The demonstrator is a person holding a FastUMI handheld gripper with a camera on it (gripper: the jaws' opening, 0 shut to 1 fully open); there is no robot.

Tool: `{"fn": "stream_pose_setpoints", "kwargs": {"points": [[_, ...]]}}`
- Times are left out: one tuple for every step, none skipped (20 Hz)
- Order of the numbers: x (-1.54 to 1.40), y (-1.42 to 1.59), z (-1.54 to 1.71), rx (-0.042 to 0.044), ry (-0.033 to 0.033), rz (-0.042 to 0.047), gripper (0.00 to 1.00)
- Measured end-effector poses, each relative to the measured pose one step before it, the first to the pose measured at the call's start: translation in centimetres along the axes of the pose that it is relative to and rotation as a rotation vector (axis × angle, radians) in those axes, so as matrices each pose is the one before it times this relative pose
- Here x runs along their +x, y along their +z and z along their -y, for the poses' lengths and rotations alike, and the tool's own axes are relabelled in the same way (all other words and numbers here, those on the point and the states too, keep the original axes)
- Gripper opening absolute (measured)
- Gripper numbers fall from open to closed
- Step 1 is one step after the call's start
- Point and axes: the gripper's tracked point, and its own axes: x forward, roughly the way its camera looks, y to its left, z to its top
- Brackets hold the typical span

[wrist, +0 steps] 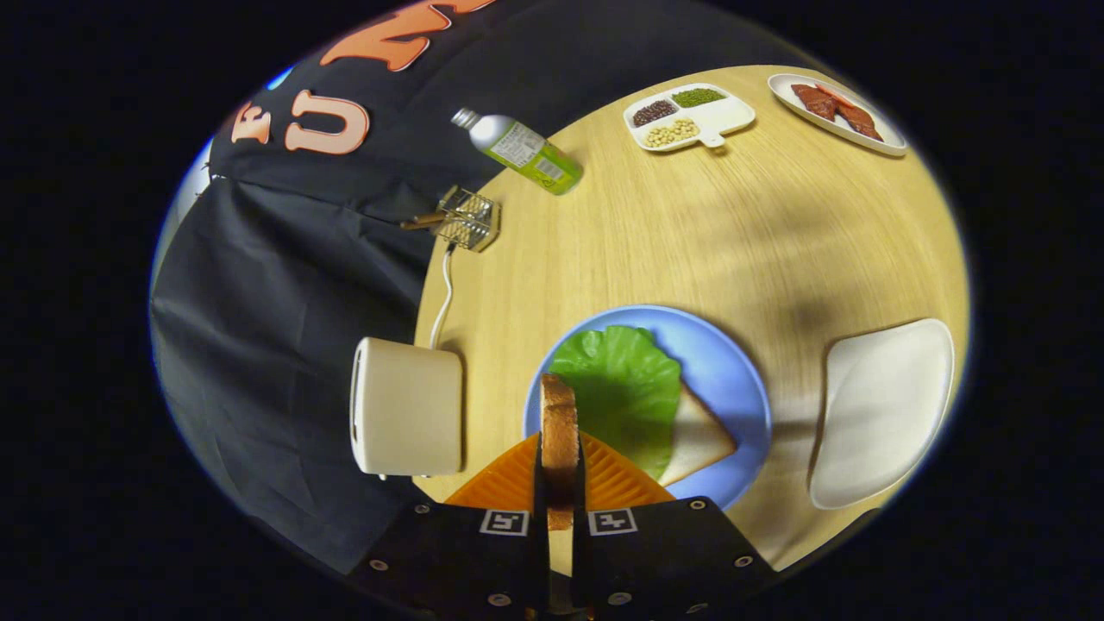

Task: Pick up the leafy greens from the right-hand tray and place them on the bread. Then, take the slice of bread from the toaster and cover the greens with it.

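Observation:
My gripper (560, 470) is shut on a slice of toast (559, 427), held edge-on and upright between the fingers. Just beyond the fingers lies a blue plate (733, 366) with a slice of bread (703, 435) on it, and a green lettuce leaf (625, 388) spread over most of that bread. The toast hangs above the near left part of the plate. The white toaster (405, 418) stands to the left of the plate at the table's edge. To the right of the plate sits a bare white tray (880, 410).
A green bottle (522, 153) lies on its side far across the wooden table (690, 233), next to a small wire rack (468, 217). A divided dish of beans (690, 116) and a plate of meat slices (837, 112) stand at the far side.

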Motion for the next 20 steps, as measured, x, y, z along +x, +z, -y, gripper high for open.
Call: {"fn": "stream_pose_setpoints", "kwargs": {"points": [[0.093, 0.412, 0.42, -0.00163, -0.00839, 0.01253, 0.12], [-0.205, 0.233, 0.3, -0.00076, -0.01099, 0.00932, 0.12], [-0.1, 0.144, 0.301, 0.00219, -0.00638, 0.00281, 0.13], [-0.113, 0.035, 0.316, 0.0005, -0.01421, 0.00107, 0.14], [-0.09, 0.119, 0.442, -0.0075, -0.01897, 0.00372, 0.16], [-0.174, 0.102, 0.568, -0.01378, -0.02489, 0.00786, 0.17], [-0.203, 0.162, 0.535, -0.01677, -0.02221, 0.00675, 0.23], [-0.329, 0.189, 0.432, -0.01656, -0.02128, 0.01088, 0.25], [-0.319, 0.471, 0.538, -0.01712, -0.02261, 0.02037, 0.3], [-0.404, 0.704, 0.463, -0.01209, -0.02533, 0.02794, 0.36], [-0.466, 0.768, 0.089, -0.00872, -0.00215, 0.02868, 0.46], [-0.754, 0.623, -0.118, -0.00118, 0.00408, 0.0226, 0.53], [-0.896, 0.85, -0.414, -0.00358, 0.01249, 0.02746, 0.59], [-0.808, 1.053, -0.412, -0.00977, 0.00683, 0.037, 0.64], [-1.015, 1.278, -0.288, -0.01668, 0.00221, 0.04187, 0.69], [-1.215, 1.277, -0.141, -0.0226, 0.00043, 0.04298, 0.72], [-1.066, 1.424, -0.286, -0.02458, -0.00077, 0.04407, 0.81], [-1.341, 1.441, -0.288, -0.02524, -0.00154, 0.04424, 0.85], [-1.214, 1.651, -0.241, -0.0243, -0.00162, 0.04806, 0.92], [-1.156, 1.488, -0.236, -0.02184, -0.00497, 0.04802, 0.95]]}}
